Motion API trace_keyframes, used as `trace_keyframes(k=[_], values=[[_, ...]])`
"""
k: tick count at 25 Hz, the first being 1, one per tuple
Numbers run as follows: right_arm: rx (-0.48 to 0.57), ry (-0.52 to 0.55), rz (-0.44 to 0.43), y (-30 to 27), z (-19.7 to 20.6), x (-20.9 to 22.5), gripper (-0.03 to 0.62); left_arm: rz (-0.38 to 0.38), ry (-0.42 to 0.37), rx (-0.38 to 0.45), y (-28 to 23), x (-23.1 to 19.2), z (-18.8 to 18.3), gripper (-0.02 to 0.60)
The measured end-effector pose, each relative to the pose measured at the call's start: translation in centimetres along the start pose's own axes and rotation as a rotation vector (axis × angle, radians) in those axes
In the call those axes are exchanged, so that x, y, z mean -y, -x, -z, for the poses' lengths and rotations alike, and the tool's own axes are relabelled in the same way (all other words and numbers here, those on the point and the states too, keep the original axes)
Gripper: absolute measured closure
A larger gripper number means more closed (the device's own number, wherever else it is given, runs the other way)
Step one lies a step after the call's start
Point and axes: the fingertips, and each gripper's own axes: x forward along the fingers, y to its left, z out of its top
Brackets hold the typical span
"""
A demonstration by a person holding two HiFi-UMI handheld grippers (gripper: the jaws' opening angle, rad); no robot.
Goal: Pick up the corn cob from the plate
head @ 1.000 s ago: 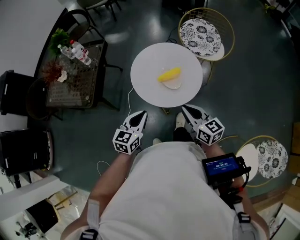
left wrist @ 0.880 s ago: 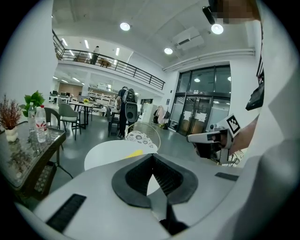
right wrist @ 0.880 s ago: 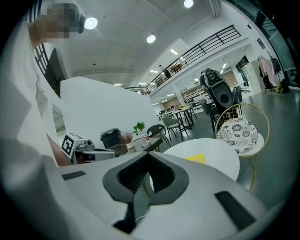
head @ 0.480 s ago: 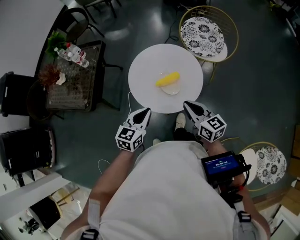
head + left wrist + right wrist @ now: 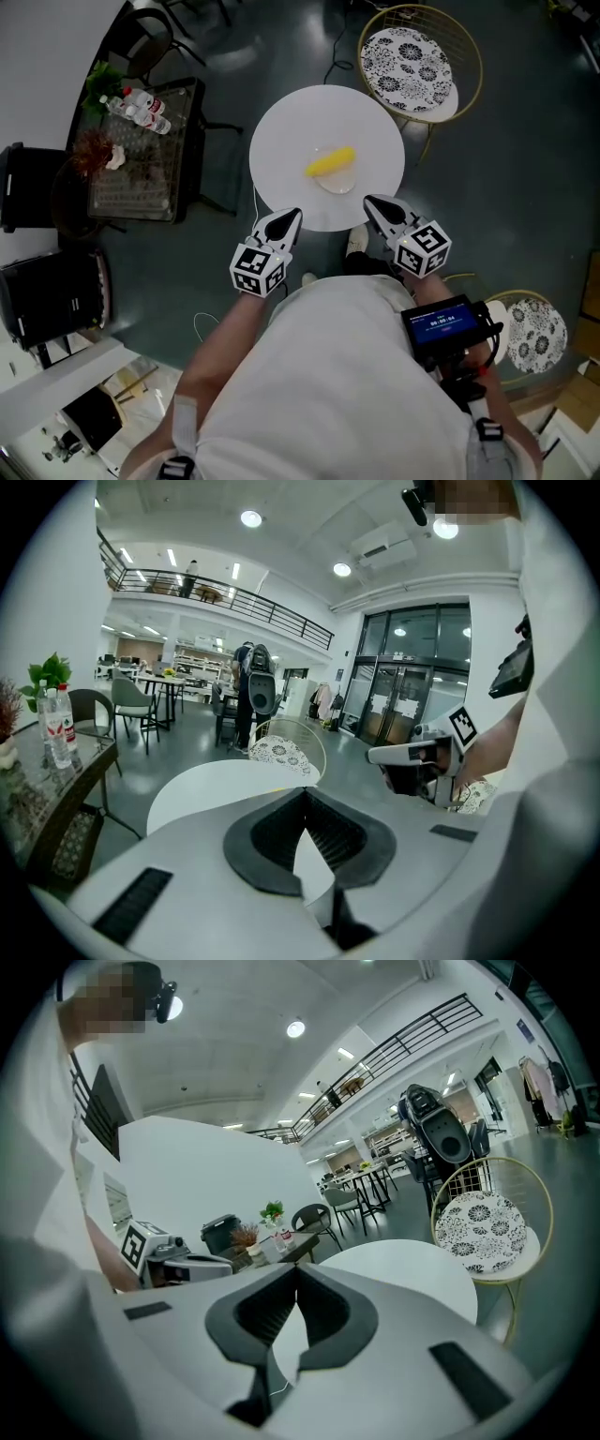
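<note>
A yellow corn cob [image 5: 331,161] lies on a small pale plate [image 5: 341,181] in the middle of a round white table [image 5: 281,141] in the head view. My left gripper [image 5: 292,216] is shut and empty, its tip at the table's near edge, left of the plate. My right gripper [image 5: 369,202] is also shut and empty, its tip just over the near edge, right of the plate. In the left gripper view the jaws [image 5: 306,792] meet in front of the tabletop [image 5: 211,785]. The right gripper view shows shut jaws [image 5: 296,1267] too. The corn is hidden in both gripper views.
A gold wire chair with a patterned cushion [image 5: 408,58] stands beyond the table, and another [image 5: 530,333] stands at the right. A glass side table [image 5: 141,173] with bottles and plants stands at the left, with dark chairs [image 5: 28,183] beside it. The person's shoe [image 5: 356,242] is under the table's edge.
Both grippers have moved forward together, from short of the table to its near edge. Their jaws have stayed shut. The corn and plate have not shifted on the table.
</note>
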Motion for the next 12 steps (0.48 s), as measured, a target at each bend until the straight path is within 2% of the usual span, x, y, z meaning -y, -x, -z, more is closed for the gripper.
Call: trace_keyframes(k=[9,12], values=[[-0.016,0.001,-0.055,-1.5,-1.6,3.3,0.586,-0.038,-0.004,-0.017,-3.6,-0.7,-1.5,0.574],[-0.017,-0.006,-0.08,-2.4,-1.8,6.2,0.586,-0.061,-0.017,-0.026,-6.2,-1.2,-1.8,0.574]])
